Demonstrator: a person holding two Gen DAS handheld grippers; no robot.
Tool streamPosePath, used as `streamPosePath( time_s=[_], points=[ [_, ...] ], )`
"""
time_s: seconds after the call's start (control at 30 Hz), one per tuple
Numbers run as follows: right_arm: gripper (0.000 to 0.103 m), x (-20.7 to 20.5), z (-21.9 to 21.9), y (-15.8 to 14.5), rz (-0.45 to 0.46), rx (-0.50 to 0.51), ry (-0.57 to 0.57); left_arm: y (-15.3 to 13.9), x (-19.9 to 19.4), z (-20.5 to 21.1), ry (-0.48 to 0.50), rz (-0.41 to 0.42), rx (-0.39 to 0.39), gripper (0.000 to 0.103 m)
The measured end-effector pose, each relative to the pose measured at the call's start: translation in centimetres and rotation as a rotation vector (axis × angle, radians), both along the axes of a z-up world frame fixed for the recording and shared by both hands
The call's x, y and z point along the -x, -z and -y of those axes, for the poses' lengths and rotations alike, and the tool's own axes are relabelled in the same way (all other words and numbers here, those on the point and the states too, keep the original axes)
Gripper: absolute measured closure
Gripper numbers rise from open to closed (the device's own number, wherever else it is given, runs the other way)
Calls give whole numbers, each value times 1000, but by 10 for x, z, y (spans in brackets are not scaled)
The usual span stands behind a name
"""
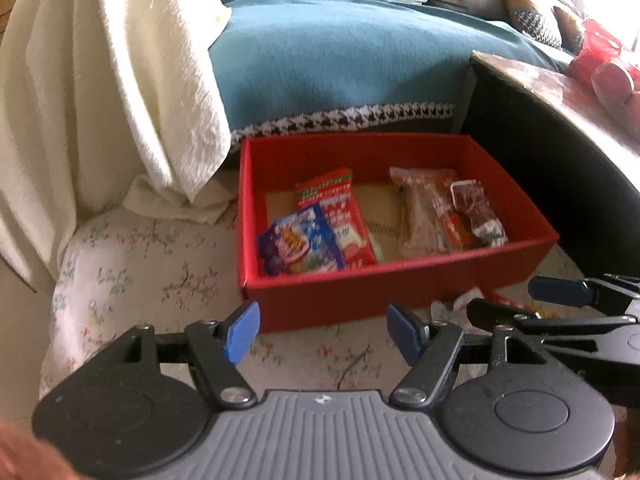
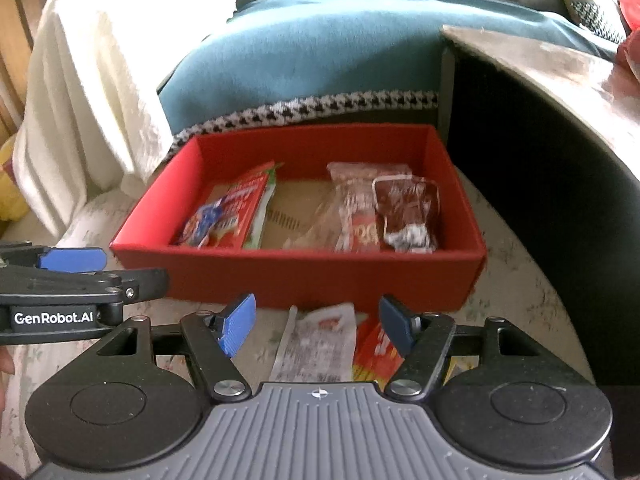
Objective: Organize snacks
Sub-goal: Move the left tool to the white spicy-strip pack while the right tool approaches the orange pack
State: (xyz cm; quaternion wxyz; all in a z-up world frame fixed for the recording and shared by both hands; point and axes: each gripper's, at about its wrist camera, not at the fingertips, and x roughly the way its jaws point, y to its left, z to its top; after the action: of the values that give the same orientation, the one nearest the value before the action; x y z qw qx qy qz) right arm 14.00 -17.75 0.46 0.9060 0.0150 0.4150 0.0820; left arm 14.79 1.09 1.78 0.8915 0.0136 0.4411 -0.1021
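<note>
Nearest my right wrist camera, at the bottom centre of the frame, my right gripper stands with its jaws apart and nothing between the blue pads, and just past them lie a clear white packet and, to its right, an orange-yellow packet, both flat on the floral cloth. At the left edge my left gripper reaches in, also spread and empty. Above, mid-frame, the red box already holds blue and red packets on its left and clear-wrapped snacks on its right. I judge the loose packets light, floppy and slick; I would pinch a sealed edge rather than the crinkly middle.
</note>
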Motion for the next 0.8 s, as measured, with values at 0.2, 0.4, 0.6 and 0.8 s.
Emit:
streamPosePath(
  time_s=[0.2,0.4,0.6,0.8],
  points=[
    [26,15,-6,4,-13,-9,-16,4,21,-5,-1,-22,-17,39],
    [26,34,-9,8,-29,-9,-25,5,41,-12,-6,-33,-21,39],
    [25,51,-15,12,-49,-6,-33,8,57,-17,-11,-50,-29,39],
    [25,66,-20,15,-64,0,-40,10,73,-20,-8,-63,-43,38]
  ],
)
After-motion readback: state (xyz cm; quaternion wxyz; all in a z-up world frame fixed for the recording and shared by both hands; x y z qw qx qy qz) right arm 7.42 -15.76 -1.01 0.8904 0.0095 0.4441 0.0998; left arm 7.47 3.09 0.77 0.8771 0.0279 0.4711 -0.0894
